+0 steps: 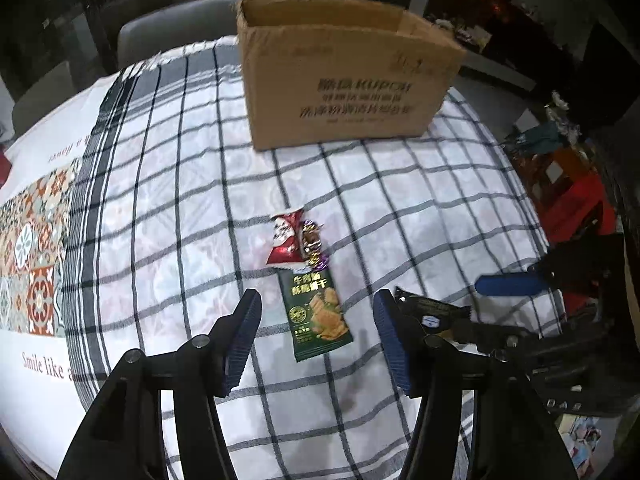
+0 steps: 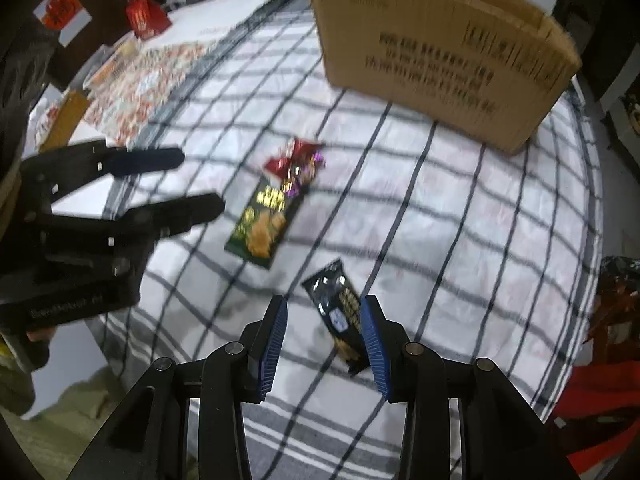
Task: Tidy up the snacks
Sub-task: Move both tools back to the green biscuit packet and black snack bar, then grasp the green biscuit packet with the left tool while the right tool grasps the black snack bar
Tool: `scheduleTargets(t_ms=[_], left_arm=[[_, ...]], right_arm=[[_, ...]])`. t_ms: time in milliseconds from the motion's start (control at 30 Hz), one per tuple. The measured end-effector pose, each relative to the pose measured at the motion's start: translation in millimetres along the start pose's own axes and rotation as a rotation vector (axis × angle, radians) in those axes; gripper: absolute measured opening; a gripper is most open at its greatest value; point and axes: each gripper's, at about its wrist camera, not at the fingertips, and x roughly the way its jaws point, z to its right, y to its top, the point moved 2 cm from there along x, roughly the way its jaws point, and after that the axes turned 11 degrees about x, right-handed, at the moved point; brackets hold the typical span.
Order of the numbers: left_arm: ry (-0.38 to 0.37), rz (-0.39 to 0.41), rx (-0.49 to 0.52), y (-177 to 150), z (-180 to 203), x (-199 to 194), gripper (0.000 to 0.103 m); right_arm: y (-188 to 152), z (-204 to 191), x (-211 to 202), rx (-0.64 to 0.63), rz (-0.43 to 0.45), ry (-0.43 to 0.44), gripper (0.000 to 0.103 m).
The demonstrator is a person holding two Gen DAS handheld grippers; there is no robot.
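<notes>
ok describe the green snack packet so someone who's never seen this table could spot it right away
Start at the cardboard box on the checked tablecloth; nearer the camera lies a small cluster of snacks. The green snack packet is the long flat one, its far end by a red wrapper and a purple-tipped candy. It alone is dark green with biscuits pictured.

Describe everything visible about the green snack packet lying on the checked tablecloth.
The long, flat dark green snack packet looks like glossy plastic film, with gold lettering and a picture of golden biscuits on its face. It appears sealed and lies flat on the black-and-white checked tablecloth, printed side up. Its far end touches a small purple-wrapped sweet beside a red wrapper. It lies ahead of the open left hand-held gripper, untouched.
</notes>
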Motion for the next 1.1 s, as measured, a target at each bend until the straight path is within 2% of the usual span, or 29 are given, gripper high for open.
scheduleTargets(t_ms=[267, 633, 700, 733, 767, 1100], left_arm=[[-0.013, -0.093, -0.045, -6, -3, 35, 0.057], [-0.006, -0.171, -0.094, -10, -3, 69, 0.061], [0.003, -0.183, -0.093, -11, -3, 74, 0.062], [0.005, -0.186, -0.094, -11, -2, 75, 0.062], [0.007, -0.191, -0.097, -11, -2, 78, 0.063], [0.013, -0.201, -0.116, -3, 0, 94, 0.063]], right_arm=[[-8, 1, 30, -0.008, -0.094, 0.013, 0.039], [-4, 1, 50, -0.028, -0.099, -0.021, 0.039], [-3, 2, 52, -0.035, -0.100, -0.029, 0.043], [-3, 3, 52, -0.042, -0.100, -0.032, 0.053], [-3, 3, 53, -0.045, -0.097, -0.033, 0.056], [0, 6, 63, -0.047, -0.093, -0.054, 0.056]])
